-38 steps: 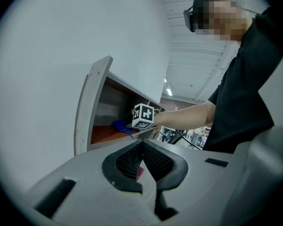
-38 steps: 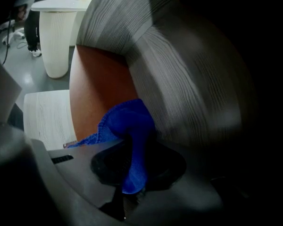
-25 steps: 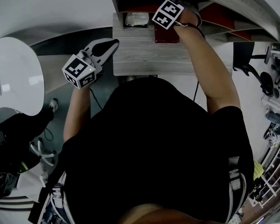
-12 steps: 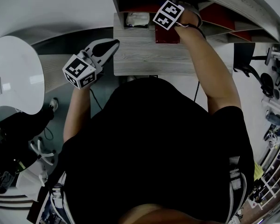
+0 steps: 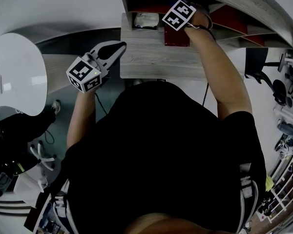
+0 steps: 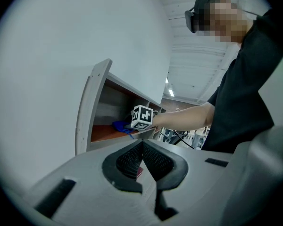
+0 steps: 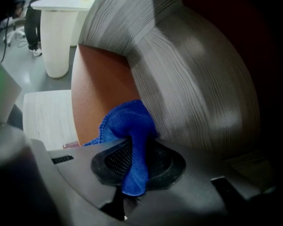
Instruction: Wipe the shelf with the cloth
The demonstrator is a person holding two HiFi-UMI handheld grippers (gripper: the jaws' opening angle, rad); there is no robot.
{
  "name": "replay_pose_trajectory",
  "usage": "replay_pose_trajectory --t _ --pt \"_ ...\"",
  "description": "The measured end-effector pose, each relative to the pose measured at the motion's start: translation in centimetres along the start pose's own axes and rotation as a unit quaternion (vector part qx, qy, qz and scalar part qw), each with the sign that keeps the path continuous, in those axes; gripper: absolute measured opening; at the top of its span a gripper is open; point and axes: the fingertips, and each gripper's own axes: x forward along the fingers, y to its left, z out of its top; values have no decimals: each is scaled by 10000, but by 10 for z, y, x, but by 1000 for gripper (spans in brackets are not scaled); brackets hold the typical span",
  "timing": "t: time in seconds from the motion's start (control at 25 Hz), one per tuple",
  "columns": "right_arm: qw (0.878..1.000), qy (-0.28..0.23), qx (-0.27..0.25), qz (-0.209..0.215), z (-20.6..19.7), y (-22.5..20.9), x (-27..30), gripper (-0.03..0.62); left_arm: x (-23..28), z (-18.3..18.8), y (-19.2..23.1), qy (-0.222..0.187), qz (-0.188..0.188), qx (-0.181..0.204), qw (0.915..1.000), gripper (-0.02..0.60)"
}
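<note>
Right gripper view puts the blue cloth [image 7: 130,134] right in front of you. Your right gripper [image 7: 132,166] has its jaws clamped on a fold of it, and one end hangs down between them. The bunched part rests on the orange-brown floor [image 7: 99,88] of a compartment in the shelf [image 7: 193,74], pressed against the grey wood-grain wall there.

In the left gripper view the same cloth [image 6: 120,125] lies in that open compartment, just behind the right gripper's cube [image 6: 142,117] with its black-and-white square markers.

In the head view the compartment next to it on the left holds a white object [image 5: 146,19], too small to name. The compartments to the right show red floors [image 5: 232,17]. A dark red flat thing [image 5: 177,37] lies on the grey wooden top [image 5: 151,60], under your right wrist.

Your left gripper [image 6: 142,147] hangs off the left edge of that top, well apart from the shelf. Its jaws are pressed together at the tips with nothing between them. Its own marker cube [image 5: 84,73] faces up. A white round table [image 5: 14,77] stands further left.
</note>
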Motion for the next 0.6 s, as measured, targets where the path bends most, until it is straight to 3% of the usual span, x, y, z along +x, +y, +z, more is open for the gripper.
replay_pose_trajectory --t 0.4,0.6 --pt "9972 -471 537 226 30 8 -4 49 -13 -6 -5 17 180 -5 9998 14" --pt "9960 -645 560 273 48 12 -3 49 -19 -10 -8 26 276 -35 9996 14"
